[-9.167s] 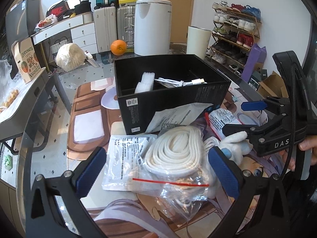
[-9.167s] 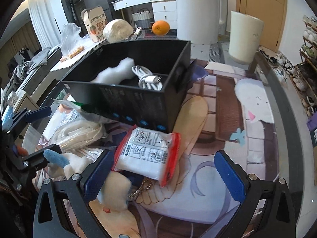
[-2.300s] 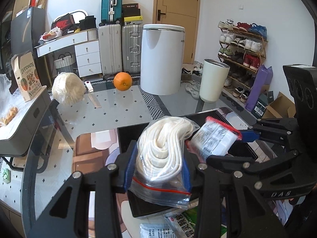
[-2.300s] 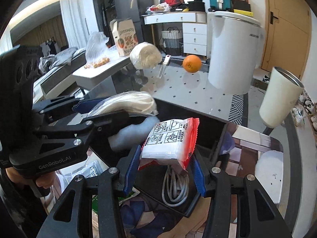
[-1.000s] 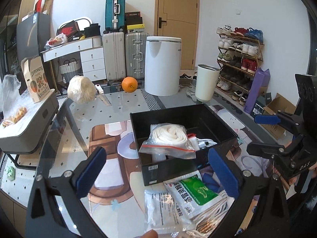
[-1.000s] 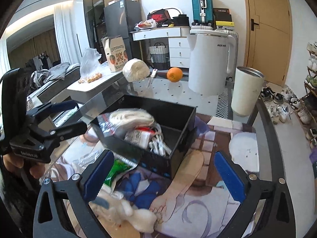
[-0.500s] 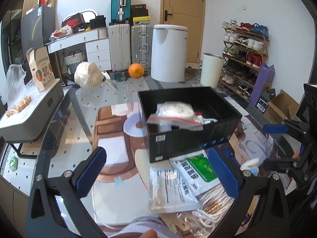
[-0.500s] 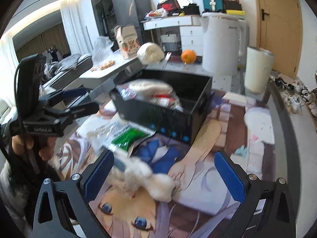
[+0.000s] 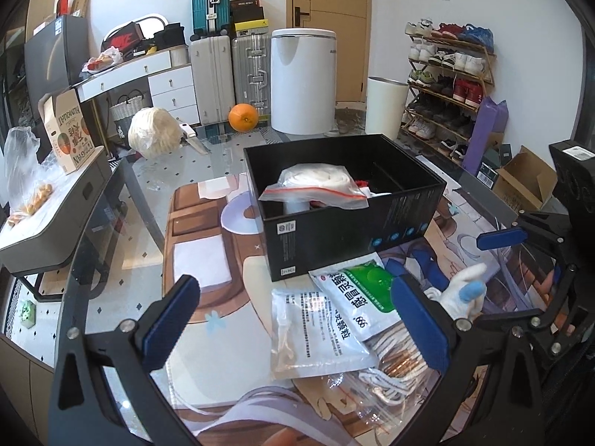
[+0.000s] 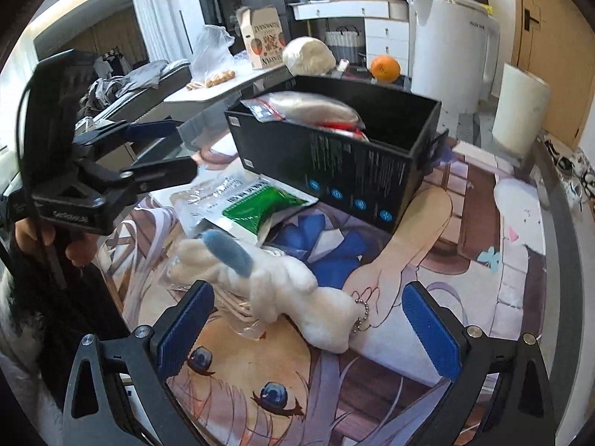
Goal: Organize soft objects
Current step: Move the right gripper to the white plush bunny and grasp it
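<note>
A black box (image 9: 334, 238) (image 10: 334, 171) stands on the printed mat. A zip bag of white rope (image 9: 316, 186) (image 10: 305, 106) and a red-edged packet (image 10: 340, 126) lie in it. In front of the box lie a green-and-white sachet (image 9: 357, 293) (image 10: 260, 204), a white sachet (image 9: 308, 330) and a clear bag of cord (image 9: 390, 371). A white plush toy with a blue ear (image 10: 282, 286) (image 9: 461, 293) lies on the mat. My left gripper (image 9: 293, 319) is open over the sachets. My right gripper (image 10: 305, 323) is open, close over the plush.
An orange (image 9: 242, 117), a white round bundle (image 9: 154, 137) and a knife (image 9: 191, 139) lie at the glass table's far end. A grey side table (image 9: 48, 215) stands left. A white bin (image 9: 303, 81), suitcases and a shoe rack (image 9: 450, 85) stand behind.
Both grippers let their packs go into the box, opened and drew back. In the last half second both have come lower, the left over the sachets, the right over the plush.
</note>
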